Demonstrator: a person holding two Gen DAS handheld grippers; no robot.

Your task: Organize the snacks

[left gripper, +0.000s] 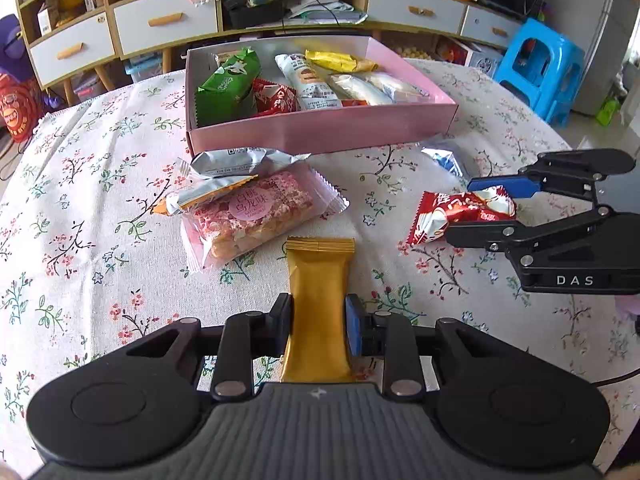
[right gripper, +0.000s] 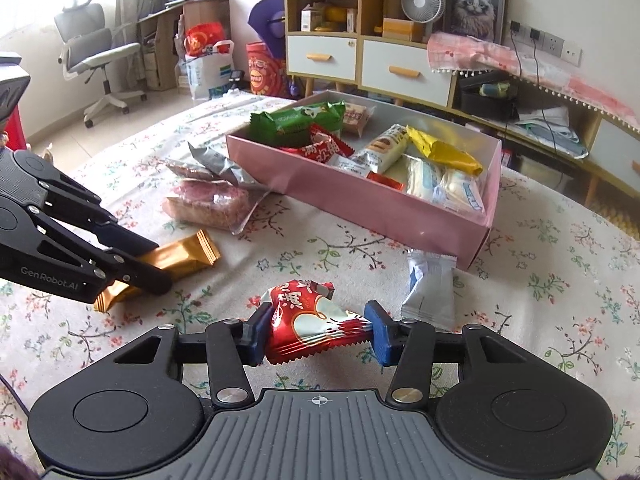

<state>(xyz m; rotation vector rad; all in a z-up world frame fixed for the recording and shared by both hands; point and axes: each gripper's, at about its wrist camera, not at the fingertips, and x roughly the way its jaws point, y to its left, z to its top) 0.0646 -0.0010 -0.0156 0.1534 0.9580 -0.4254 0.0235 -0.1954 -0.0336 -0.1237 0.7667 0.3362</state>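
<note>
Your left gripper (left gripper: 318, 326) has its jaws pressed against both long sides of a slim gold snack bar (left gripper: 320, 304), a smooth metallic foil wrapper with a crimped, ribbed end seal pointing toward the box; in the right wrist view the bar lies flat on the tablecloth (left gripper: 100, 208). Your right gripper (right gripper: 318, 334) brackets a red foil snack packet (right gripper: 316, 324), crinkled and shiny with white lettering and saw-tooth ends; its left pad touches the wrapper, while at the right pad you cannot tell whether there is contact, so no firm grip shows, and the packet rests on the cloth. Just beside it to the right lies a small white-and-blue pillow pack (right gripper: 430, 290), close to the near corner of the pink box (left gripper: 320, 130). That box is a shallow rectangular cardboard tray with a pale inner lining, already holding a green packet (left gripper: 228, 88), a red one, a white tube-shaped wrapper, a yellow foil piece and clear-wrapped pale cakes. In front of the box, a clear pink-printed wrapper holding a crumbly rice-crisp block (left gripper: 256, 216) lies under two silver foil packets (left gripper: 236, 162). The tablecloth is a woven off-white fabric printed with small flowers and branches.
</note>
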